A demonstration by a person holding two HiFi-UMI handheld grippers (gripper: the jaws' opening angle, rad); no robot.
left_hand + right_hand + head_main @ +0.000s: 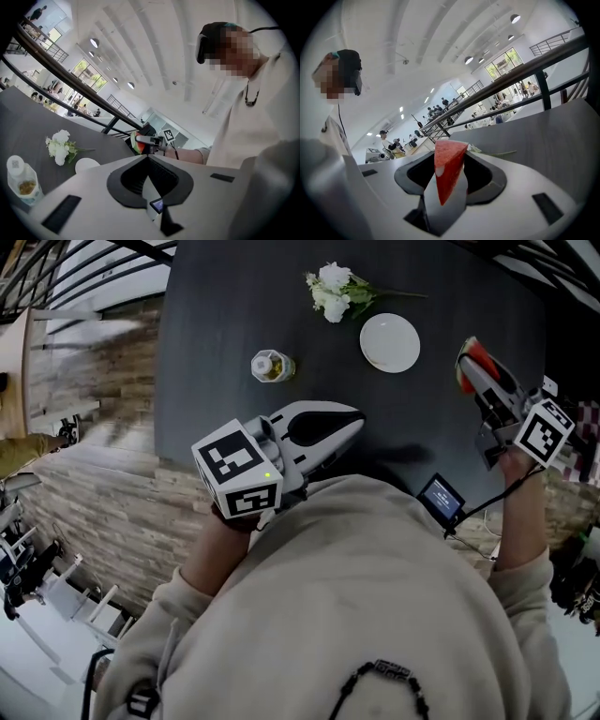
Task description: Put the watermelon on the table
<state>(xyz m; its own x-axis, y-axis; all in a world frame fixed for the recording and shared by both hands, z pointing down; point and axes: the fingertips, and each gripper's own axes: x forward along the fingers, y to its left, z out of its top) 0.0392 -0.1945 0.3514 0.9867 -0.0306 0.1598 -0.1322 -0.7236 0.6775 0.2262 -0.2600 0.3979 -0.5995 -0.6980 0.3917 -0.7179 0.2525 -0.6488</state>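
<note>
A red watermelon wedge [447, 171] with a green rind sits between the jaws of my right gripper [451, 151], which is shut on it. In the head view that gripper [466, 359] hangs over the right side of the dark table [225, 315] with the slice [477, 357] at its tip. The slice [135, 142] also shows far off in the left gripper view. My left gripper [355, 418] hovers over the table's near edge. Its jaws [147, 157] meet at the tip with nothing between them.
On the table stand a white plate [390, 342], a bunch of white flowers [334, 289] and a small capped bottle [272, 366]. A small screen device [442, 497] on a cable lies near the table's front right edge. A railing runs behind the table.
</note>
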